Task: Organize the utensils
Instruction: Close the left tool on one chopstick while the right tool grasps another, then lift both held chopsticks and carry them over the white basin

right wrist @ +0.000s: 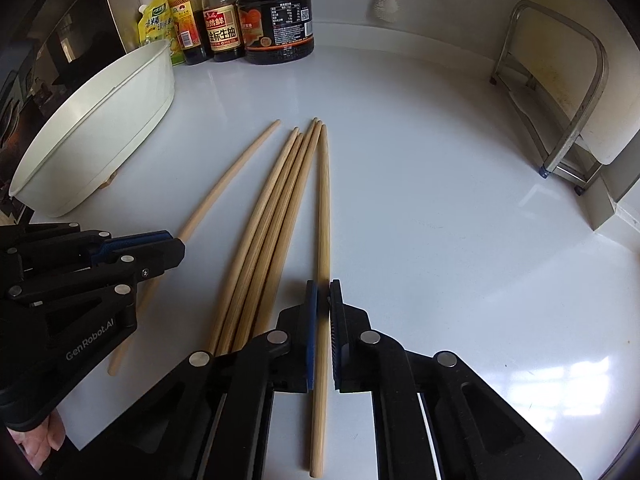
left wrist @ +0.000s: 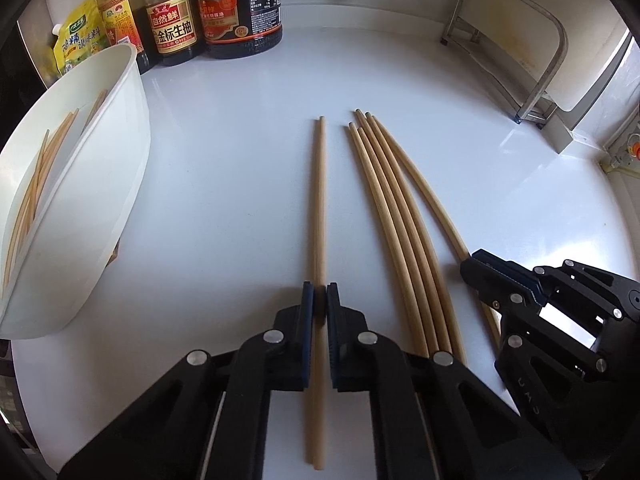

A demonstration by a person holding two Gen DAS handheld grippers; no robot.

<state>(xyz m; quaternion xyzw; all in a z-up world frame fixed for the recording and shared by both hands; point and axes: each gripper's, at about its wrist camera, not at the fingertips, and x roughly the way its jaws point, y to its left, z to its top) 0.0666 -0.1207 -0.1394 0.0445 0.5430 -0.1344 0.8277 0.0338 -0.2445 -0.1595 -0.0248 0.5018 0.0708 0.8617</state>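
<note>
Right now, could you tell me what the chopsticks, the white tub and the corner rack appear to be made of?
Chopsticks: pale wood or bamboo, matte, with fine lengthwise grain.
White tub: probably plastic, smooth with a thin moulded rim and slight sheen.
Corner rack: metal, likely stainless steel, a brushed grey bent tube with dull reflections.

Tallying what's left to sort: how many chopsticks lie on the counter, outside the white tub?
6. Left chopstick in the left claw, bundle of four beside it, right chopstick in the right claw. Others may hide under the bundle.
</note>
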